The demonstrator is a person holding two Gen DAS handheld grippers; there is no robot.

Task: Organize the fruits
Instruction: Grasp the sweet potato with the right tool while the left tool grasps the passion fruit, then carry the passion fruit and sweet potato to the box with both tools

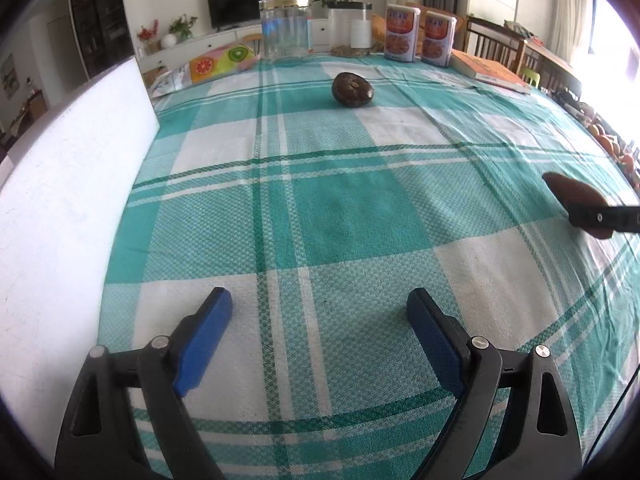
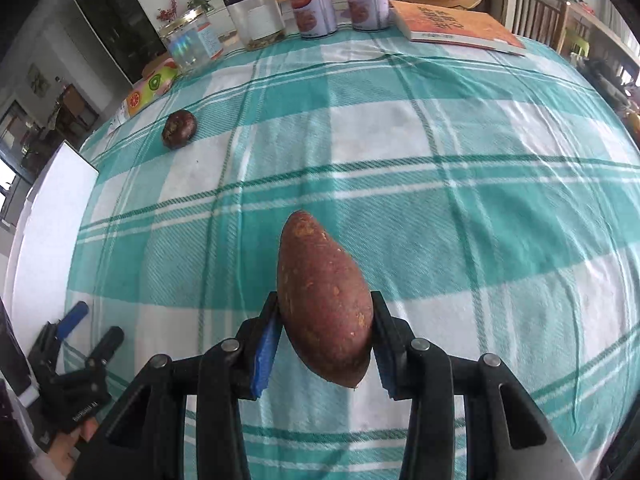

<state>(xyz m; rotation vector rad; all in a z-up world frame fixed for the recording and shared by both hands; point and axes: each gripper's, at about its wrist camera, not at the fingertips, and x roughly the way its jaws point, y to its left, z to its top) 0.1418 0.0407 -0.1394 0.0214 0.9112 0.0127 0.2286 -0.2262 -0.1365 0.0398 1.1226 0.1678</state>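
My right gripper (image 2: 325, 344) is shut on a reddish-brown sweet potato (image 2: 322, 300) and holds it above the teal checked tablecloth (image 2: 440, 200). The potato's tip also shows at the right edge of the left wrist view (image 1: 576, 200). A dark round fruit (image 1: 353, 90) lies on the cloth far ahead of my left gripper (image 1: 320, 320), which is open and empty low over the cloth. The same fruit shows at upper left in the right wrist view (image 2: 179, 128). My left gripper appears at the lower left of the right wrist view (image 2: 90, 328).
A white box wall (image 1: 72, 200) stands along the table's left side. At the far edge stand a glass jar (image 1: 285, 28), a clear canister (image 1: 349, 28), two cans (image 1: 420, 36) and a book (image 1: 492, 70). A fruit-print packet (image 1: 220, 62) lies at far left.
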